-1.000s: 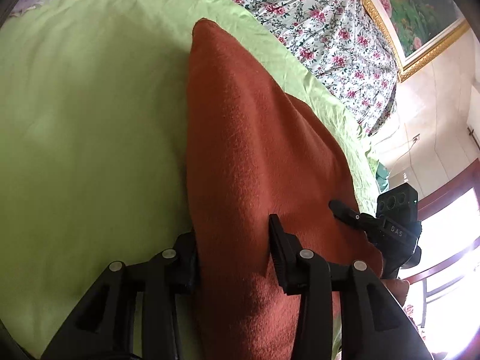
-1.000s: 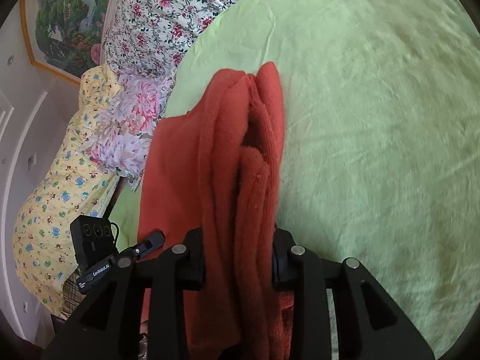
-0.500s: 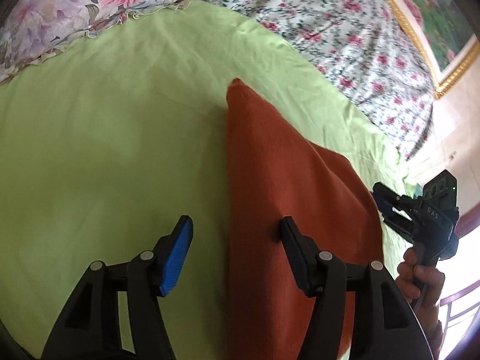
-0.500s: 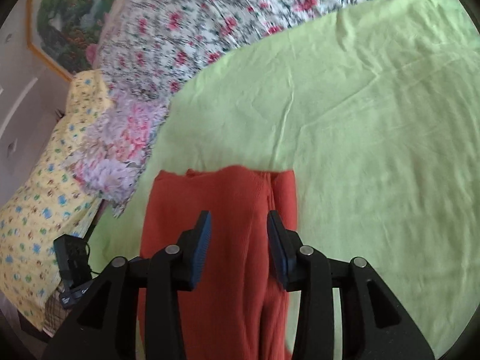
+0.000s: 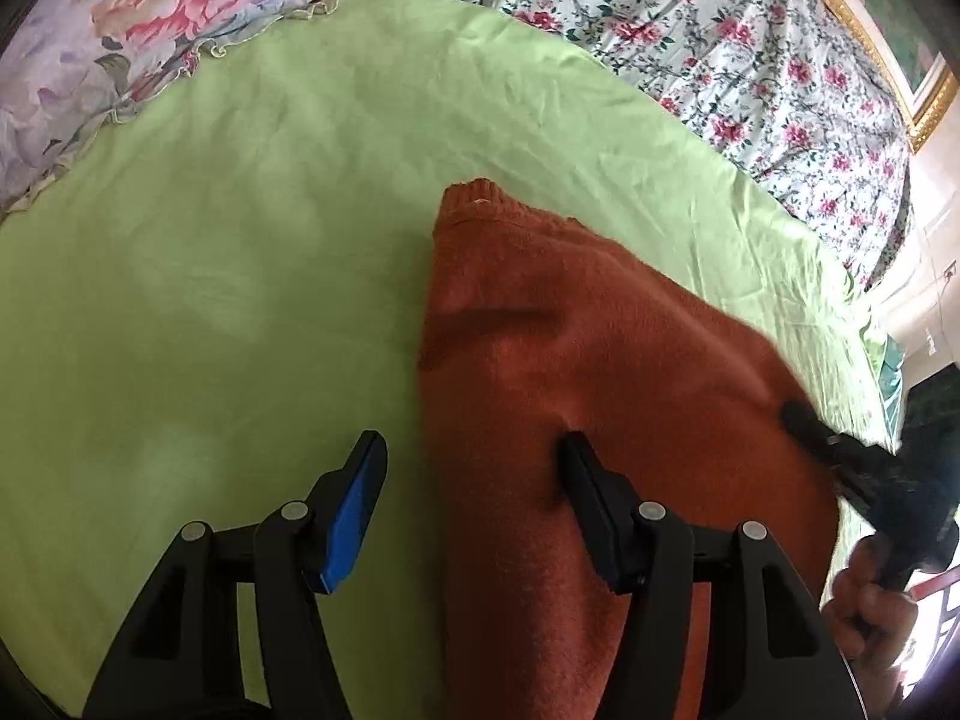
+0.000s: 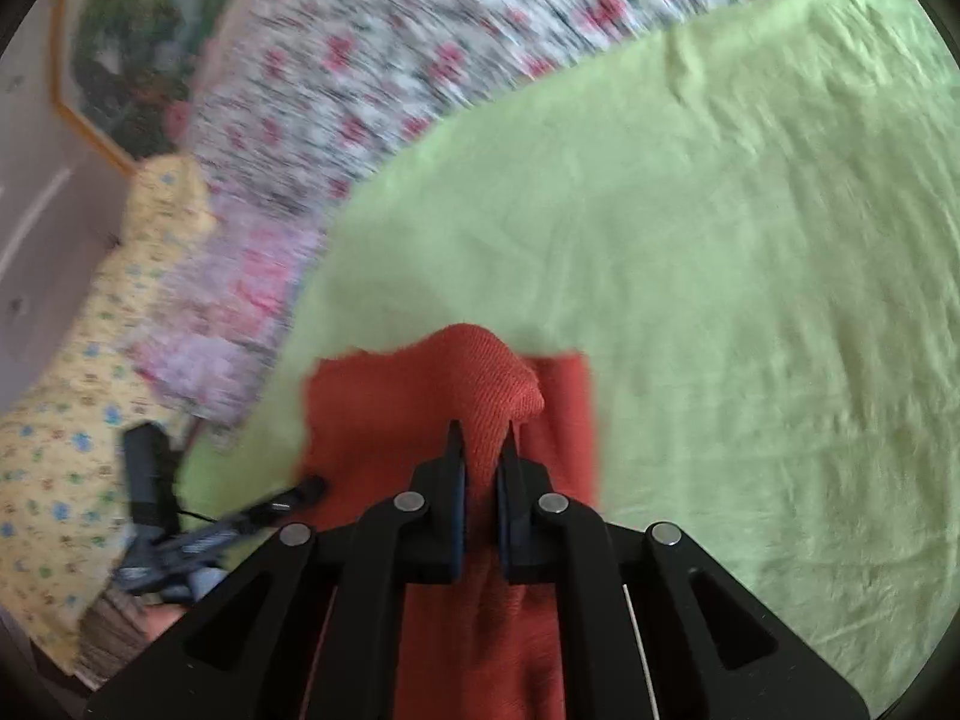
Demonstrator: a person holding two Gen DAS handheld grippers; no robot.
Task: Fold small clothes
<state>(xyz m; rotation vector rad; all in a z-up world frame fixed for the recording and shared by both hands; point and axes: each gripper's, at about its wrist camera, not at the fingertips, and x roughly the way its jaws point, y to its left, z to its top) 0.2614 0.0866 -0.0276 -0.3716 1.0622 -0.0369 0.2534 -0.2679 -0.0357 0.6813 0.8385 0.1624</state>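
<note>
Rust-red knit garment [image 5: 600, 360]: lies part-folded on the green bed sheet [image 5: 240, 300], long axis running away from both grippers. Right gripper [image 6: 480, 450]: clamped on a raised fold at the near edge. Left gripper [image 5: 474, 450]: spread, empty, straddling the left edge.

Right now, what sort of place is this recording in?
Most likely a home bedroom: the sweater lies on a green sheet spread over a bed, with floral bedding behind, and a gold-framed painting on the wall.
</note>
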